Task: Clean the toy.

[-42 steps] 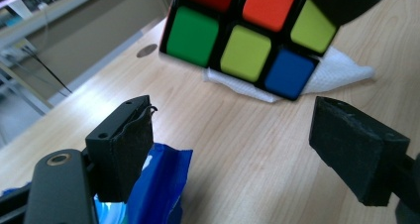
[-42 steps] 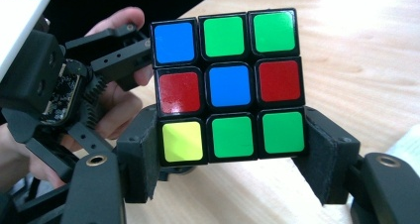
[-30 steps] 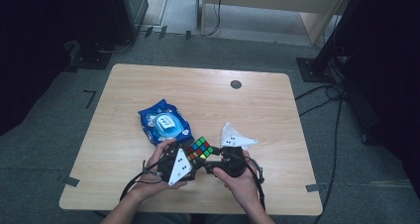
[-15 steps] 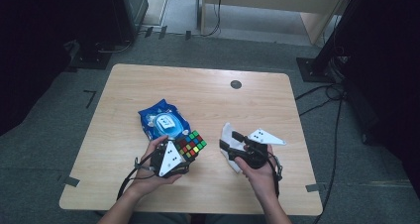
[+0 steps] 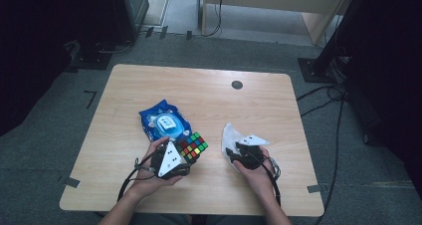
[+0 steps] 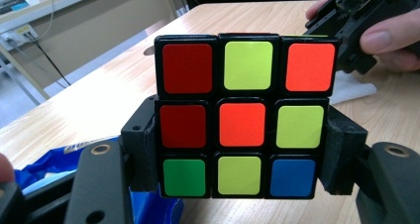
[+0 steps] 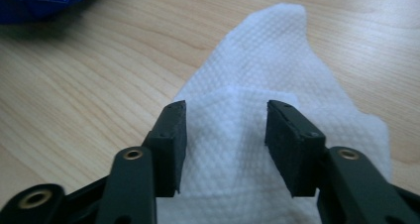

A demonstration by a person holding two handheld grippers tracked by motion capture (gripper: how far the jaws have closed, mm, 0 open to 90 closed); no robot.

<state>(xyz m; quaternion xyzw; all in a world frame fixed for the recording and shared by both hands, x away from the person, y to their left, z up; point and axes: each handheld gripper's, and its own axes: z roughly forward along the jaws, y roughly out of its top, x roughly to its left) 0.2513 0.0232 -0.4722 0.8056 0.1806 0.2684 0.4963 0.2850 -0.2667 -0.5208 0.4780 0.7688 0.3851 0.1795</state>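
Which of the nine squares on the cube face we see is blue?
The bottom-right square of the cube; the rest are red, orange, yellow-green or green.

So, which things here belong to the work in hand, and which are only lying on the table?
In use:
- multicoloured puzzle cube, clamped in the left tongs
- white textured paper wipe, right tongs closing over it

Lying about:
- blue plastic wipes pack
- round dark disc in the tabletop
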